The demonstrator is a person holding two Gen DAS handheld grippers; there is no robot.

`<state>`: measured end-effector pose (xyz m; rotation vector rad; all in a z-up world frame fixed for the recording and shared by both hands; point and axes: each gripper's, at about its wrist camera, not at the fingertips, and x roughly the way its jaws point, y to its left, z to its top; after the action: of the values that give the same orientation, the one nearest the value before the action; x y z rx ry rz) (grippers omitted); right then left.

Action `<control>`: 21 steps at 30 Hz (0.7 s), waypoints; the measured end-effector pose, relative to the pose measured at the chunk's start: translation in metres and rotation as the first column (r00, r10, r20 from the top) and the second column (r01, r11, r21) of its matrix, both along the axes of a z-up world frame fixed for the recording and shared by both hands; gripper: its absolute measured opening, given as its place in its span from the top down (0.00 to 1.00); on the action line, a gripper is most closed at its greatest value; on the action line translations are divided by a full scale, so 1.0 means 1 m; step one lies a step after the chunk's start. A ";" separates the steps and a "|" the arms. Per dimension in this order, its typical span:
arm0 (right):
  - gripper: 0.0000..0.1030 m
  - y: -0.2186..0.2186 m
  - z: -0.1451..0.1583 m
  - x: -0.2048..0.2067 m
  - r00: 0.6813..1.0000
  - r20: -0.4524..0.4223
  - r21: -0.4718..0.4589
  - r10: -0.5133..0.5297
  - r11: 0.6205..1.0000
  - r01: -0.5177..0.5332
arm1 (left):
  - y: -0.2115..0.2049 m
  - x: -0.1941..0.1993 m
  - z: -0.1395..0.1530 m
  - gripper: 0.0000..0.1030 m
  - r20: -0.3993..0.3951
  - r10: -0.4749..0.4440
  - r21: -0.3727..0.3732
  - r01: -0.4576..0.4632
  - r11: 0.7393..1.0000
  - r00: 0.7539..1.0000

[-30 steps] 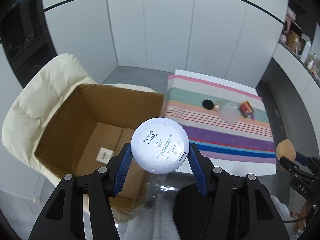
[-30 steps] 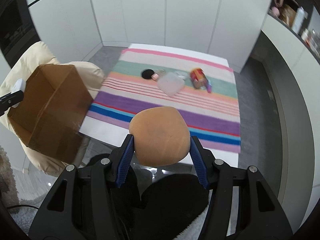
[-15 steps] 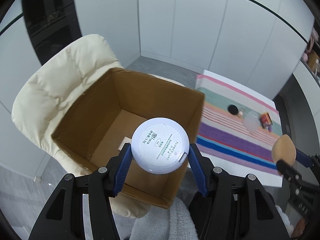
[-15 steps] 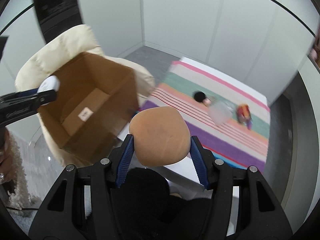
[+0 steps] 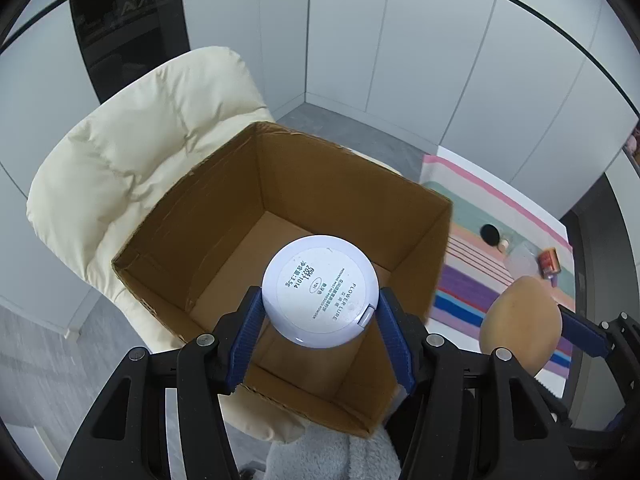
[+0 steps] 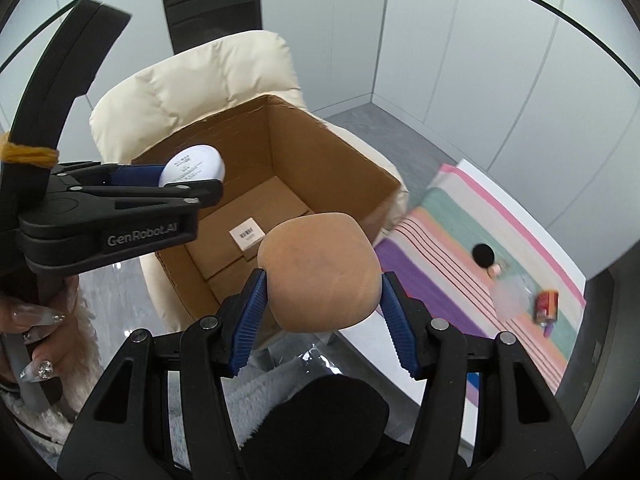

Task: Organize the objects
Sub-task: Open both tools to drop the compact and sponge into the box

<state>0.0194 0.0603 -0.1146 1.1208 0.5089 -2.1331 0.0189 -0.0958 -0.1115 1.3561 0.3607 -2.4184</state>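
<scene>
The left gripper (image 5: 320, 312) is clamped on a white compact (image 5: 320, 290), held over the open box (image 5: 280, 184). The right gripper (image 6: 320, 300) grips a tan sponge (image 6: 320, 270) at the box's near edge. The box sits on a cream chair (image 5: 140, 152); a striped cloth (image 6: 460, 264) lies farther off.

A round white powder compact (image 5: 320, 290), its printed underside facing up, hangs over the open, empty cardboard box (image 5: 208, 216) on a cream chair. A tan makeup sponge (image 6: 319, 272) hangs by the box's right edge.
</scene>
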 end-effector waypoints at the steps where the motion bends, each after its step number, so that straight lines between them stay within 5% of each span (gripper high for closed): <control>1: 0.42 -0.005 -0.002 -0.002 1.000 0.000 0.005 0.008 1.000 -0.008 | -0.004 -0.002 -0.001 0.44 0.002 0.010 0.000 -0.010 1.000 1.000; 8: 0.42 -0.030 -0.016 -0.027 0.994 0.094 -0.022 0.052 0.998 -0.050 | -0.034 -0.008 -0.006 0.44 0.015 0.073 0.007 -0.073 0.997 0.997; 14: 0.42 -0.060 -0.030 -0.044 0.994 0.079 0.014 0.081 0.997 -0.082 | -0.064 -0.008 -0.020 0.44 0.041 0.146 0.030 -0.147 0.989 0.988; 16: 0.37 -0.068 -0.035 -0.049 0.993 0.076 0.021 0.089 0.996 -0.091 | -0.069 -0.010 -0.025 0.43 0.050 0.160 0.023 -0.161 0.987 0.986; 18: 0.14 -0.078 -0.040 -0.054 0.992 0.076 0.034 0.101 0.994 -0.104 | -0.073 -0.011 -0.031 0.40 0.073 0.171 0.036 -0.174 0.984 0.983; 21: 0.07 -0.084 -0.044 -0.057 0.993 0.055 0.041 0.105 0.993 -0.108 | -0.074 -0.011 -0.034 0.24 0.086 0.182 0.033 -0.185 0.982 0.980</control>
<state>-0.0377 -0.0240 -0.1588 1.1456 0.5807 -2.0038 0.0078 -0.1699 -0.1451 1.3709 0.4931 -2.2092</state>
